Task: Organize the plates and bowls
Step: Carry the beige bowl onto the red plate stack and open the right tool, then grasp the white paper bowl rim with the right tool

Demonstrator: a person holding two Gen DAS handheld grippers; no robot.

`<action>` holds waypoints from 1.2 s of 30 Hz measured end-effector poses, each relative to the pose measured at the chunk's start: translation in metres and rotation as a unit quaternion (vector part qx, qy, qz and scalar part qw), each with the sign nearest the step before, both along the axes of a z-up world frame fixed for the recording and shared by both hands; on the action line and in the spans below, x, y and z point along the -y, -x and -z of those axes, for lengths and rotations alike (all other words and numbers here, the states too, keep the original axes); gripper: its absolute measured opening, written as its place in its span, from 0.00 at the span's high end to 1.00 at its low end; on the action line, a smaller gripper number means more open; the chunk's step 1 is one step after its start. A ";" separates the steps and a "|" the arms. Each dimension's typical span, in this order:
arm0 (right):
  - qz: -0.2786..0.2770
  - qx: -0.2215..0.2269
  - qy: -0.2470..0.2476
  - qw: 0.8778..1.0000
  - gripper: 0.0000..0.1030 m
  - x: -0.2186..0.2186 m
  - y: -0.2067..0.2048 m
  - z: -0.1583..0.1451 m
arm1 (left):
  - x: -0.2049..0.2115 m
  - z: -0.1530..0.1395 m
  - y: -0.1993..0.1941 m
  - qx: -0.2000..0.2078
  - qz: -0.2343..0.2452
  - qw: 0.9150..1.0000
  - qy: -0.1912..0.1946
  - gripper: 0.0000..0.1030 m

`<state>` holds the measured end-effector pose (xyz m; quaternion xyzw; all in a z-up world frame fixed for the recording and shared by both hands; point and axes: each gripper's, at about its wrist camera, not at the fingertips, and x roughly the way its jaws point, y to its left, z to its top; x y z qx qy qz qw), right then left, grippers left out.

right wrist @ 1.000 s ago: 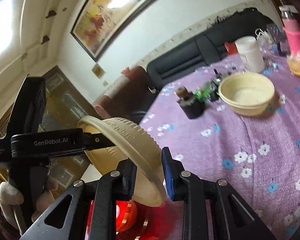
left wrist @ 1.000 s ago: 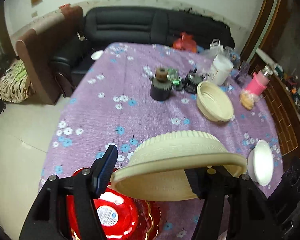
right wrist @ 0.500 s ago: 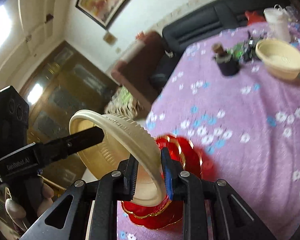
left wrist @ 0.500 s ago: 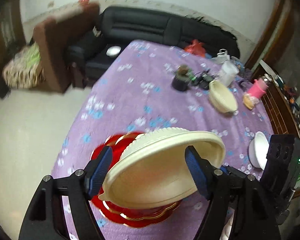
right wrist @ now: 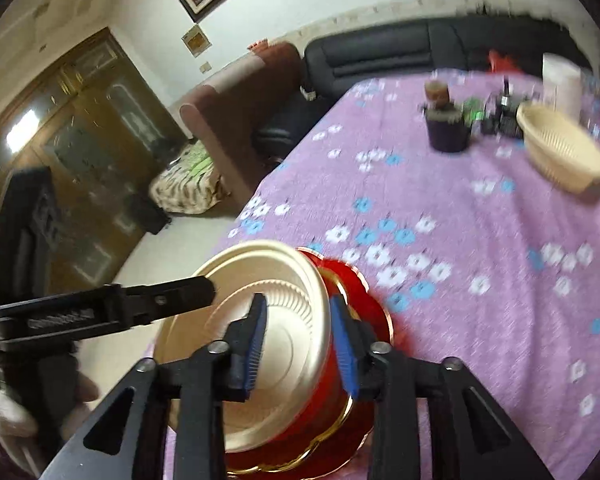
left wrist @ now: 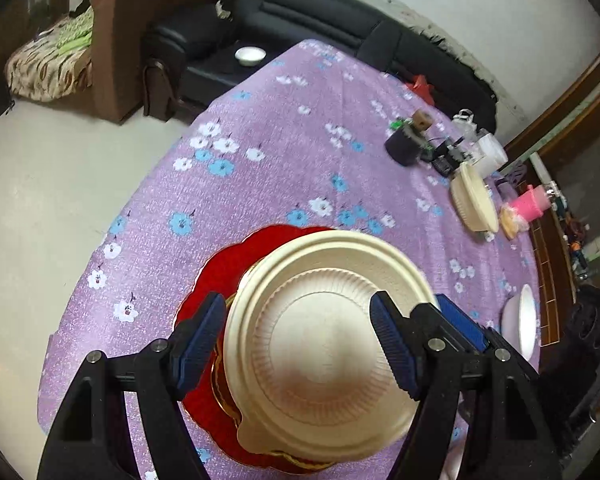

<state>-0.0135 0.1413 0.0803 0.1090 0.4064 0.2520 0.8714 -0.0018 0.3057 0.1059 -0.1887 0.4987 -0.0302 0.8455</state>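
So there's a cream ribbed bowl [left wrist: 320,344] sitting right side up on a red scalloped plate with gold trim [left wrist: 220,276], near the table's edge. Second cream bowl [left wrist: 474,198] and a white bowl [left wrist: 520,326] sit farther off.

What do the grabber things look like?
Each tool, the left tool and the right tool, has two black triangular plastic arms with silver bolts and ridged blue pads. The left one's side carries blurred white lettering. A white glove covers the hand holding it.
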 end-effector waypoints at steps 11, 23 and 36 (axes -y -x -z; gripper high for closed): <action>0.039 0.057 -0.008 0.998 0.47 0.048 0.035 -0.019 | 0.034 -0.060 0.073 0.139 -0.038 0.987 -0.069 0.12; 0.293 0.015 0.043 0.955 0.47 0.302 0.082 -0.007 | 0.158 -0.036 0.074 0.121 0.116 0.985 -0.039 0.08; 0.415 -0.031 -0.015 0.909 0.48 0.422 0.055 0.055 | 0.277 -0.006 0.025 0.068 0.183 0.980 -0.030 0.08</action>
